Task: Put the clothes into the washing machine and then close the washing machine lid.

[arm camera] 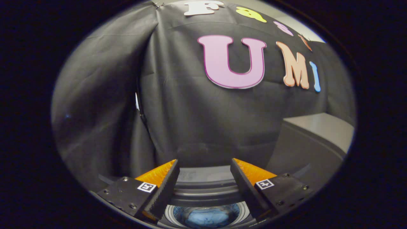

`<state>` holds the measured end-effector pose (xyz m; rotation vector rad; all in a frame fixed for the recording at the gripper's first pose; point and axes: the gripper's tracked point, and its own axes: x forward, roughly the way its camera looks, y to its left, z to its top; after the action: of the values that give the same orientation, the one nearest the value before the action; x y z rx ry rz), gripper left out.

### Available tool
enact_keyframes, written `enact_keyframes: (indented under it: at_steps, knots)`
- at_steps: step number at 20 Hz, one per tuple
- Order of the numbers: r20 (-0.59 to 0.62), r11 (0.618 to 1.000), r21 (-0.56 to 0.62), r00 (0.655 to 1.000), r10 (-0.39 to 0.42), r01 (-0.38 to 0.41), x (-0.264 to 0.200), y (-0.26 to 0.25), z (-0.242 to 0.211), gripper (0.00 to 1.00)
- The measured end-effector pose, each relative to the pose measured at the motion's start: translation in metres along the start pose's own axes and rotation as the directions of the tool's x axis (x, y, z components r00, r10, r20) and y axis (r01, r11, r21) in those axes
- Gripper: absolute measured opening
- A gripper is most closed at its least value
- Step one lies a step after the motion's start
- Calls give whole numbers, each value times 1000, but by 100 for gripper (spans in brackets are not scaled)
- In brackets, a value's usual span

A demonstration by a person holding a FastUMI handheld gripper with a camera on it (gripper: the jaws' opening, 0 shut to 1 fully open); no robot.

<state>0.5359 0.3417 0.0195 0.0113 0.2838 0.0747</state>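
Observation:
My gripper (204, 165) is open, its two fingers spread wide with nothing between them. Below and between the fingers I look down into the washing machine's round drum opening (206, 216), ringed by a grey rim (203, 190). Blue clothes (205, 219) lie at the bottom of the drum. The gripper hovers above the opening, apart from the rim. To the right beyond the right finger stands a grey slab (314, 140), likely the raised lid of the machine, tilted up.
The black cloth wall (197, 121) hangs close behind the machine, with a fold and a gap at the left (138, 108).

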Motion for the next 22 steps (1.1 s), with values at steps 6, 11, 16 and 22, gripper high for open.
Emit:
enact_keyframes:
  at_steps: [6, 11, 16, 22]
  knots:
    - [36, 997, -69, 999, 31, -29, -3, -1, 17, 98]
    - [50, 996, -51, 996, 69, -67, -2, -7, 15, 96]
    - [75, 997, -51, 995, 66, -62, -11, -10, 16, 96]
    - [120, 997, -48, 990, 67, -61, -18, -16, 20, 96]
